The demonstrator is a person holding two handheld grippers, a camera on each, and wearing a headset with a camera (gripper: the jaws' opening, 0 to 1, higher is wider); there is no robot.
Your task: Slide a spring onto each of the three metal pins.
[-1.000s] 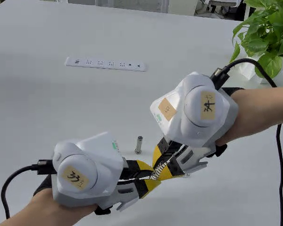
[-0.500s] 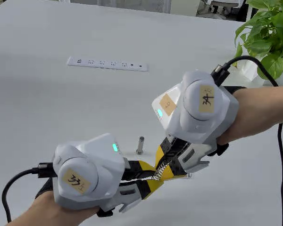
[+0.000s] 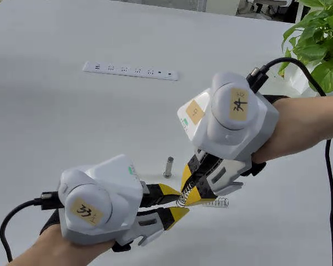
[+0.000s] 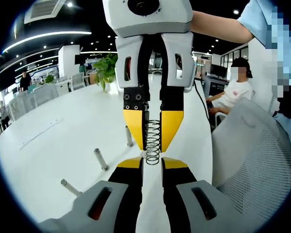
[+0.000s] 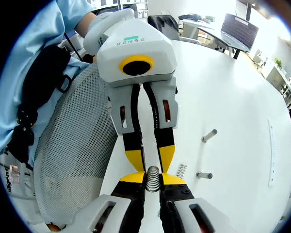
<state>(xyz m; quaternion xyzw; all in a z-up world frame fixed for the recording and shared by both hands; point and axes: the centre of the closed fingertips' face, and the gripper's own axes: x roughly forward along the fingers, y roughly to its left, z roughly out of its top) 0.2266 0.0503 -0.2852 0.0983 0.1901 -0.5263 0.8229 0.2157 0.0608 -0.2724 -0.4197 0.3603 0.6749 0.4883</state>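
Spring (image 4: pixel 153 138) clamped by its sides between yellow tips of right gripper (image 5: pixel 152 180), coil axis running along the jaws, one end sticking out toward left gripper (image 4: pixel 153 164). Left jaws a little apart and gripping nothing, tips placed right at this free end of spring; touching it or not, cannot tell. Both grippers nose to nose, low above white table (image 3: pixel 72 127). Three metal pins on the table, all bare: first pin (image 4: pixel 129 136) just behind the right jaws, second pin (image 4: pixel 101 158) and third pin (image 4: pixel 70 187) more to the side in left gripper view, each apart from the others. One of them standing upright just beyond the meeting jaw tips in head view. Loose spring (image 3: pixel 216 203) lying flat on the table, just beside the right gripper tips. Power strip (image 3: pixel 130 70) well apart, at far side of the table. Potted plant (image 3: pixel 319 39) at far right corner.
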